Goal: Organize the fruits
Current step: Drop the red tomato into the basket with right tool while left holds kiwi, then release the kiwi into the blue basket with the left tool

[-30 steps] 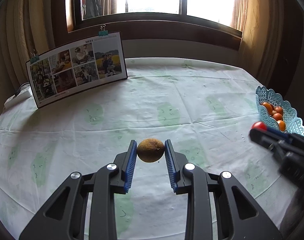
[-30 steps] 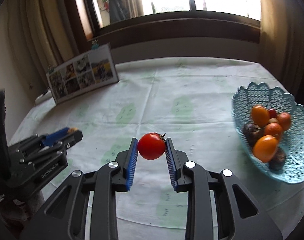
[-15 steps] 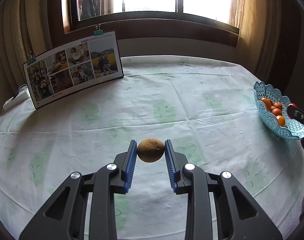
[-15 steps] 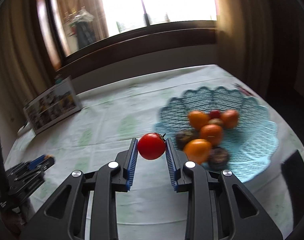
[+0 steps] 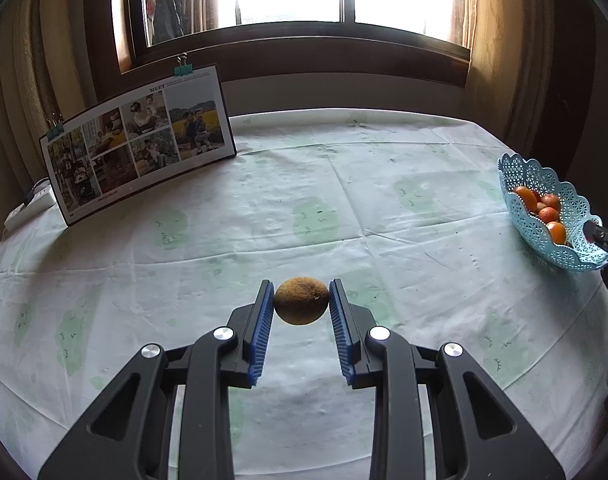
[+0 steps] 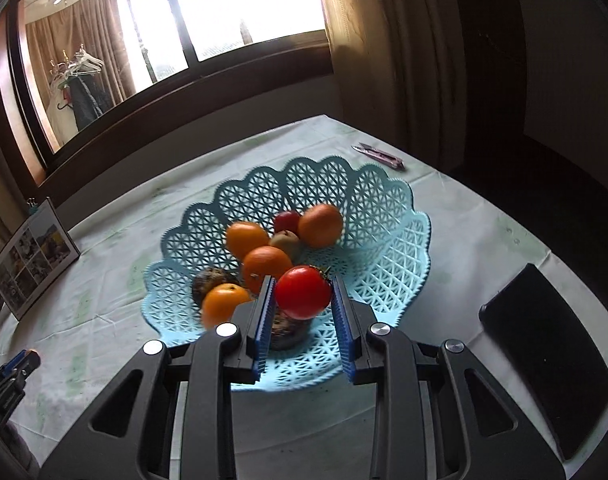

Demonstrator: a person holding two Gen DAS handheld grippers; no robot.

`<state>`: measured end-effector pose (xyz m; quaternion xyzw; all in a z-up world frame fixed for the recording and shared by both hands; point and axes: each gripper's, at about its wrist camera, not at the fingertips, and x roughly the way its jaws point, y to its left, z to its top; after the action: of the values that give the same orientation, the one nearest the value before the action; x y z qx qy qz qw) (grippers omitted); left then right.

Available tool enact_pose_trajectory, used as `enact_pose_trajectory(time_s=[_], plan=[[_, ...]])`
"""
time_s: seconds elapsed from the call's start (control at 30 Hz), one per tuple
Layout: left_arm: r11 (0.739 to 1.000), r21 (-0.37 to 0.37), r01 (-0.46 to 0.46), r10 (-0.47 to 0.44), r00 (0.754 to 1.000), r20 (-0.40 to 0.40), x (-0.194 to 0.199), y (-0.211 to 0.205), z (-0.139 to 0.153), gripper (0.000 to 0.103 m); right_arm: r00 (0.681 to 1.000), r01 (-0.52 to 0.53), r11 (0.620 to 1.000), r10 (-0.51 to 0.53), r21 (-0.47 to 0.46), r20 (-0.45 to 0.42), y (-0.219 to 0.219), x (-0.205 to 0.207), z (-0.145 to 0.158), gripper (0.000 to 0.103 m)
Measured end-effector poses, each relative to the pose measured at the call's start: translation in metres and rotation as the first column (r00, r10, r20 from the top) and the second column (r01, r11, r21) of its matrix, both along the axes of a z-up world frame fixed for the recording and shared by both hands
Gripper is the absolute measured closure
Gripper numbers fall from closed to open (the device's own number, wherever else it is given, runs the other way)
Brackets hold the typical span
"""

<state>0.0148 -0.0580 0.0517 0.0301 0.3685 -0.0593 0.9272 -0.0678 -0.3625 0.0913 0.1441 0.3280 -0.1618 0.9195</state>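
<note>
Above the near rim of the blue lattice basket [image 6: 387, 216], the right gripper [image 6: 302, 294] is holding a red tomato [image 6: 302, 291], its two blue pads closed against the fruit's sides. The basket is lying straight ahead of and below this gripper, with oranges [image 6: 266, 264] and darker fruit piled just beyond the tomato, so a release here looks likely to drop it onto the near edge of the pile. The tomato's stem is pointing to the right, toward one pad. Well off to the left, the left gripper [image 5: 302, 306] is gripping a brown kiwi [image 5: 302, 306] over the pale green tablecloth [image 5: 304, 200]. From that gripper, the basket [image 5: 559, 256] is sitting far to the right near the table edge, so the right hand is plainly the nearer one. A photo board [image 5: 138, 136] is standing at the table's far left.
</note>
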Motion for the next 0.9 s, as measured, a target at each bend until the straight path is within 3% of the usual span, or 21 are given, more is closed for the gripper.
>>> enact_pose_trajectory(time_s=[0.2,0.53,0.6,0.73,0.9], plan=[[1.0,0.005,0.022,-0.022,1.0,-0.004,0.0,-0.008,0.006,0.074,0.999,0.001,1.0,-0.002,0.031,0.039,-0.005,-0.005,0.001,0.072],[0.991,0.035,0.133,-0.135,0.989,0.067,-0.003,-0.059,0.039,0.074,0.975,0.147,0.989,-0.144,-0.004,0.172,-0.018,-0.035,0.007,0.071],[0.985,0.027,0.172,-0.174,0.982,0.071,-0.001,-0.076,0.044,0.074,0.971,0.16,0.987,-0.155,-0.015,0.181,-0.018,-0.038,0.005,0.071],[0.969,0.011,0.247,-0.247,0.966,0.083,0.001,-0.111,0.052,0.074,0.961,0.197,0.979,-0.183,-0.047,0.209,-0.015,-0.043,0.006,0.055],[0.94,-0.008,0.34,-0.338,0.936,0.096,0.005,-0.158,0.056,0.074,0.955,0.204,0.975,-0.18,-0.082,0.235,-0.009,-0.047,0.009,0.054]])
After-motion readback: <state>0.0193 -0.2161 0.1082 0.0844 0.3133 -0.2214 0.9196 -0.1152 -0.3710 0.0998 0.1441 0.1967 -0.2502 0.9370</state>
